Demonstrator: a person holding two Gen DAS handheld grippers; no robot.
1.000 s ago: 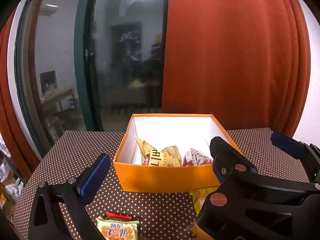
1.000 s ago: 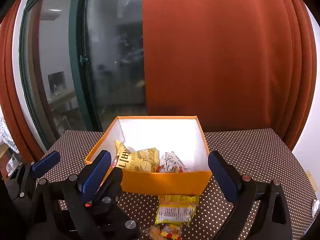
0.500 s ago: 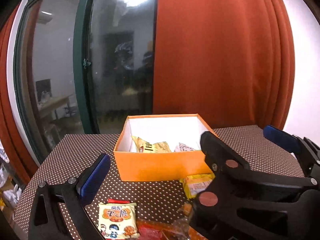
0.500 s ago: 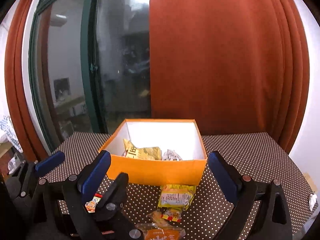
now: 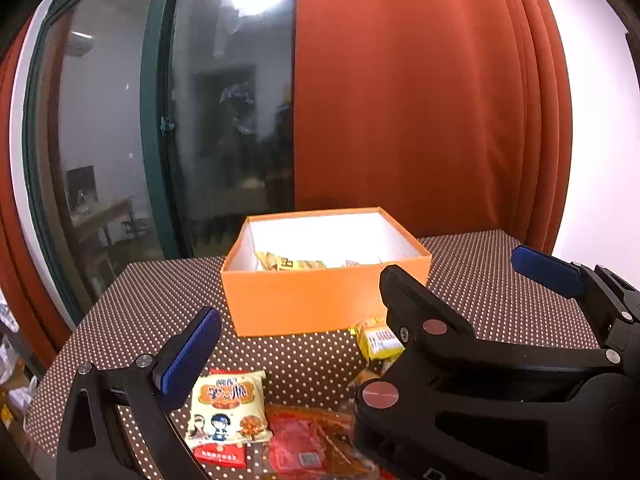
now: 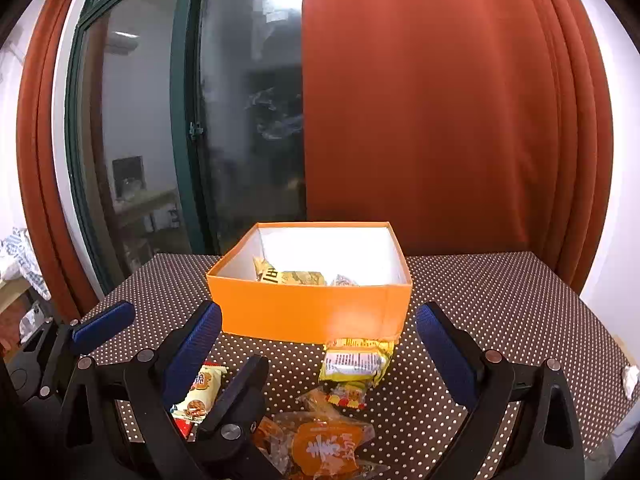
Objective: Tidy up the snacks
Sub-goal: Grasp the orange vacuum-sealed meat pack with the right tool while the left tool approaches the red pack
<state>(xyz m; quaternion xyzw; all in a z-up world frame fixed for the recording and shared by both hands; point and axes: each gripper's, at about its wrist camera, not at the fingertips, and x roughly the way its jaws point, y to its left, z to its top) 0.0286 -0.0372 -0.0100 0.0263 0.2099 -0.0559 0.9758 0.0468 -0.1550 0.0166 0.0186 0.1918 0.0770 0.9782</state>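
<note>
An orange box [image 5: 320,300] [image 6: 312,312] stands open on the dotted table, with a yellow packet [image 6: 288,276] and a pale one inside. Loose snacks lie in front of it: a cream cartoon packet [image 5: 228,412] [image 6: 200,392], a red packet [image 5: 296,440], a yellow packet [image 5: 378,340] [image 6: 356,360], a small red-yellow one [image 6: 348,394] and a clear orange packet [image 6: 324,444]. My left gripper [image 5: 320,340] is open and empty above the near snacks; its right finger is hidden behind the right gripper. My right gripper [image 6: 318,320] is open and empty, close beside the left one.
The brown polka-dot tablecloth [image 6: 500,300] reaches the table edges at left and right. A dark glass window [image 5: 224,120] and an orange curtain [image 5: 400,100] stand behind the table. A crumpled white scrap [image 6: 630,376] lies near the right edge.
Both grippers have drawn back from the box, toward the table's near side. The box looks smaller now, and more loose snacks in front of it have come into view.
</note>
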